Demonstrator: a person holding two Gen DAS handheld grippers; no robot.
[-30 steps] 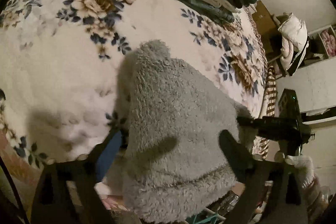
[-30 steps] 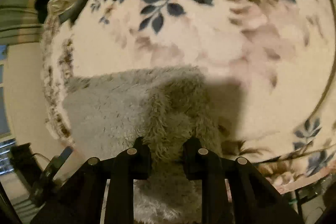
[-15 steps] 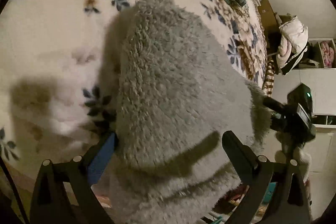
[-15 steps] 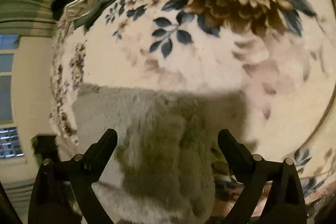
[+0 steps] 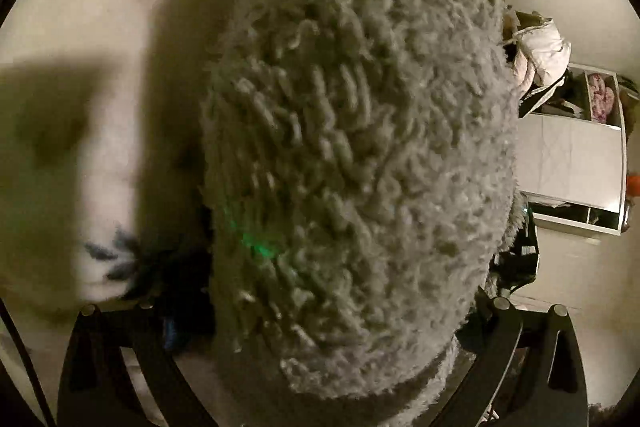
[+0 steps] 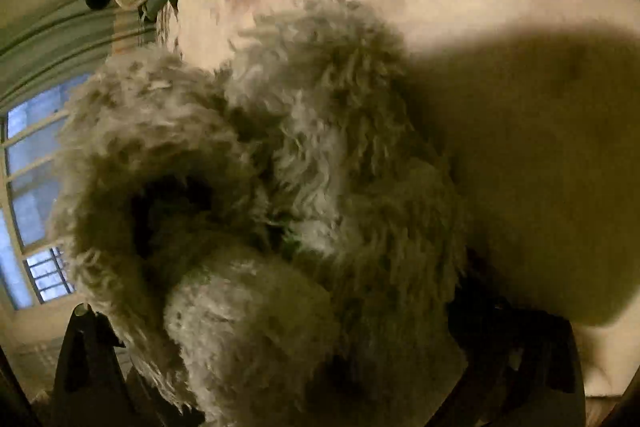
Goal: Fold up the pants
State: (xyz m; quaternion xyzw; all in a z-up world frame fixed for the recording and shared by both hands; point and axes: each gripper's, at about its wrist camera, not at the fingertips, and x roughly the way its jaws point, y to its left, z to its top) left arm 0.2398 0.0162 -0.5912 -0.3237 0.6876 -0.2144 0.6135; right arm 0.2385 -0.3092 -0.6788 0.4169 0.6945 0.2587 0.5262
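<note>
The fluffy grey fleece pants (image 5: 360, 155) are bunching at the floral bed's (image 5: 104, 155) edge, between both wide-spread claws: left claw (image 5: 320, 331) open, right claw (image 6: 280, 339) opening.

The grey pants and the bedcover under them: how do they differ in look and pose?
The grey pants are plain grey; the bedcover is cream with blue leaf prints. The pants are shaggy; the bedcover looks smooth. The pants lie bunched up; the bedcover is spread flat. Both are soft textiles.
</note>
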